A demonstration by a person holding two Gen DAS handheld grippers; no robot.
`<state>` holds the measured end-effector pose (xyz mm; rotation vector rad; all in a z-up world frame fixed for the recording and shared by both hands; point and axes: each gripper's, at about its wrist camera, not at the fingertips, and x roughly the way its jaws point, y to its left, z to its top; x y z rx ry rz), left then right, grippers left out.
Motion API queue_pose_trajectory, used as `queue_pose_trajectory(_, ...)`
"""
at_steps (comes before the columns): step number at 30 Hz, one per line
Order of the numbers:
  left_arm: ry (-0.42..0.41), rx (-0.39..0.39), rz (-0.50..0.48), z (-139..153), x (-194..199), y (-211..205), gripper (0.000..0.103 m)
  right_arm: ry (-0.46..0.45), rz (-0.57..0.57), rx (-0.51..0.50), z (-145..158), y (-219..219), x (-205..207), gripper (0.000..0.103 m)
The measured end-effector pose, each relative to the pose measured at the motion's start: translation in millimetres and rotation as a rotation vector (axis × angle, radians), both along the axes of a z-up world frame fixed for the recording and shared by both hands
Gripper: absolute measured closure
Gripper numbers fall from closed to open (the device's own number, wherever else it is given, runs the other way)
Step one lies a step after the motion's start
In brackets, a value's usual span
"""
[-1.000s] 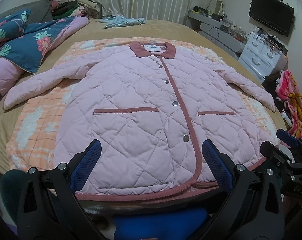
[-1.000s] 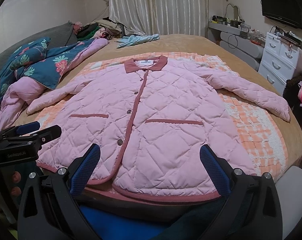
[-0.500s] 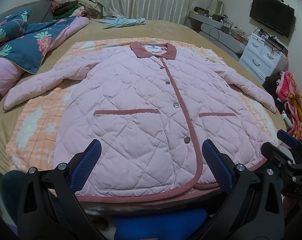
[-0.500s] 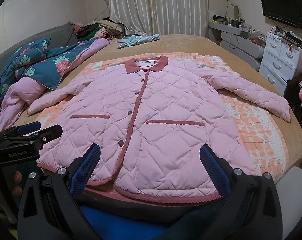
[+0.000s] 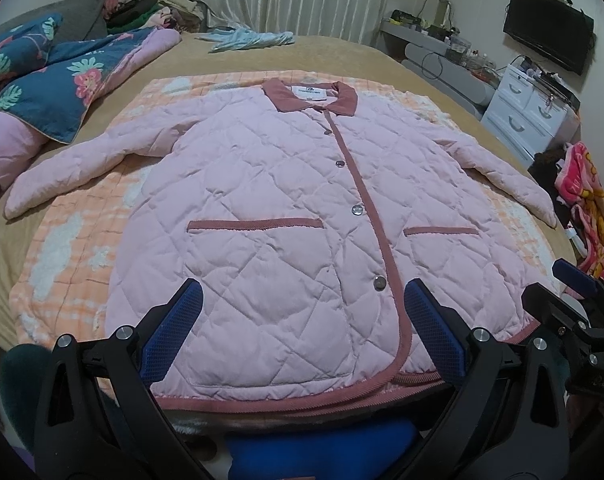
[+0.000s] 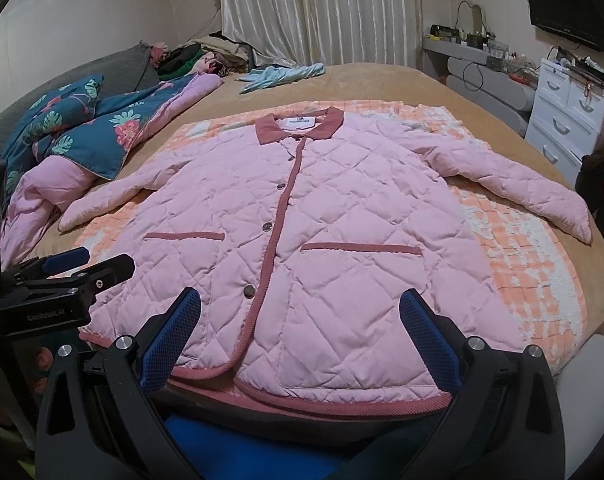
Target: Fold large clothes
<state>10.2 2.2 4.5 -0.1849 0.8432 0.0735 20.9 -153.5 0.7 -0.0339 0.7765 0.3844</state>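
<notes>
On the bed (image 5: 342,60), the pink quilted jacket (image 5: 286,216) is lying flat mid-frame while you're holding the left gripper (image 5: 302,332) and right gripper (image 6: 298,332) wide apart, empty — pinching one slippery layer risks bunching.

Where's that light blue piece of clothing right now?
The light blue garment lies crumpled at the far end of the bed, beyond the pink jacket's collar, just before the curtains.
</notes>
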Motion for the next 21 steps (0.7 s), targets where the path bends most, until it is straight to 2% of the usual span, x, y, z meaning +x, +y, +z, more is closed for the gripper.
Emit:
queue_pose_trajectory(15,-0.005,-0.038,0.040,4.5,39.4,28.7,0.009,-0.019,0.025,0.005,20.8,19.3,54.0,0.004)
queue_pose_trajectory(21,-0.026,-0.043,0.061,15.3,56.7,36.9,0.009,-0.004,0.029,0.014,26.9,24.7,75.5,0.004)
